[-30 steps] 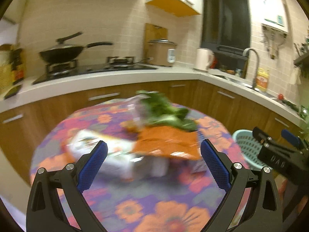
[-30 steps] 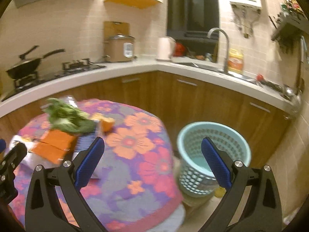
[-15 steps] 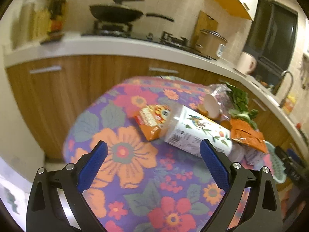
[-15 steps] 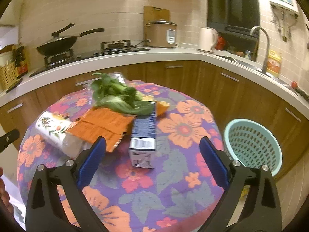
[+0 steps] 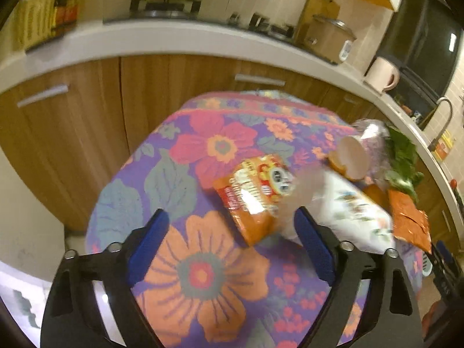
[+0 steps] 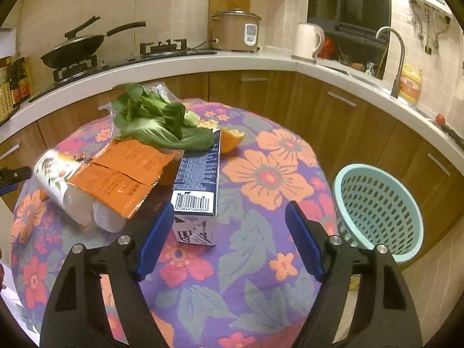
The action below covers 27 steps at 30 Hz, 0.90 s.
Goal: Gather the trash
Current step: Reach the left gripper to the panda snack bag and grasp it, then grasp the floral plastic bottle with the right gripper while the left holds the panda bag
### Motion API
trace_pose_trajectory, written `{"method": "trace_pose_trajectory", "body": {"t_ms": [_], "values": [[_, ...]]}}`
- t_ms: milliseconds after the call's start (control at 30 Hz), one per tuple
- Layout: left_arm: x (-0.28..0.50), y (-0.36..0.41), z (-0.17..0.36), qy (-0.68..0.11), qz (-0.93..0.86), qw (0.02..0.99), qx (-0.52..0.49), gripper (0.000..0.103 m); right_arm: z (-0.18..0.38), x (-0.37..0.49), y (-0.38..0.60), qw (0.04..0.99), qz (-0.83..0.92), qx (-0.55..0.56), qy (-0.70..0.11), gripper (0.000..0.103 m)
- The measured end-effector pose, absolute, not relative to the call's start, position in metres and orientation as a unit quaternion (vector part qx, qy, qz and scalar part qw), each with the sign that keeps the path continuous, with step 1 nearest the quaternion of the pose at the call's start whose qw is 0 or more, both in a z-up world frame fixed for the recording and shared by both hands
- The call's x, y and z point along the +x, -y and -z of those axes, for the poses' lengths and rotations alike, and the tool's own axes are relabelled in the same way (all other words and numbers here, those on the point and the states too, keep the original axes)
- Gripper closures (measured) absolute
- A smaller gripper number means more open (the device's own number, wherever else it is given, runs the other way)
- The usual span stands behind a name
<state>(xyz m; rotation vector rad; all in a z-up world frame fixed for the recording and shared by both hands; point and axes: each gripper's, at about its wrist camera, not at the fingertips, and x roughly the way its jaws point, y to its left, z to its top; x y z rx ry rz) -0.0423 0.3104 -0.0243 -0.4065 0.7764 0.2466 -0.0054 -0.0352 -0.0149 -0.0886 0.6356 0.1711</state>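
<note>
Trash lies on a round table with a flowered cloth (image 6: 261, 284). In the left wrist view an orange snack bag (image 5: 255, 197) lies just ahead of my open, empty left gripper (image 5: 230, 243), beside a white plastic bottle (image 5: 348, 214) and an eggshell (image 5: 352, 161). In the right wrist view my open, empty right gripper (image 6: 229, 237) hovers just short of a blue milk carton (image 6: 198, 185) lying on its side. An orange flat packet (image 6: 121, 171) rests on the bottle (image 6: 66, 188). Green leaves (image 6: 156, 121) and orange peel (image 6: 230, 136) lie behind.
A light-blue mesh bin (image 6: 380, 208) stands on the floor right of the table. Wooden cabinets and a white counter (image 6: 261, 61) curve behind, with a wok (image 6: 75, 46), rice cooker (image 6: 236, 30), kettle (image 6: 307, 40) and tap (image 6: 397, 58).
The left gripper has swung left and moved closer to the snack bag. The right gripper has turned from the bin toward the table and closed in on the milk carton.
</note>
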Motion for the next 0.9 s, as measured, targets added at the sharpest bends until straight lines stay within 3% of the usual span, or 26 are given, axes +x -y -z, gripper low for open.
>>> {"method": "trace_pose_trajectory", "body": {"t_ms": [300, 467, 533, 567, 633, 700, 900], "values": [[-0.015, -0.337, 0.050, -0.396, -0.035, 0.871, -0.289, 0.028, 0.018, -0.001, 0.026, 0.945, -0.098, -0.049, -0.308, 0.028], [0.001, -0.327, 0.050, -0.410, -0.043, 0.875, -0.253, 0.035, 0.018, -0.002, 0.031, 0.947, -0.098, -0.039, -0.304, 0.028], [0.004, -0.321, 0.049, -0.414, -0.051, 0.878, -0.234, 0.045, 0.018, -0.002, 0.033, 0.949, -0.093, -0.038, -0.300, 0.028], [0.005, -0.318, 0.049, -0.416, -0.050, 0.879, -0.228, 0.058, 0.017, -0.002, 0.035, 0.949, -0.092, -0.037, -0.300, 0.028], [0.006, -0.313, 0.049, -0.417, -0.052, 0.881, -0.216, 0.064, 0.016, -0.001, 0.038, 0.949, -0.093, -0.033, -0.300, 0.028], [0.004, -0.313, 0.049, -0.416, -0.048, 0.883, -0.212, 0.084, 0.016, 0.000, 0.040, 0.949, -0.093, -0.030, -0.300, 0.028], [-0.007, -0.319, 0.047, -0.391, -0.026, 0.887, -0.242, 0.097, 0.018, 0.001, 0.038, 0.943, -0.112, -0.018, -0.312, 0.028]]}}
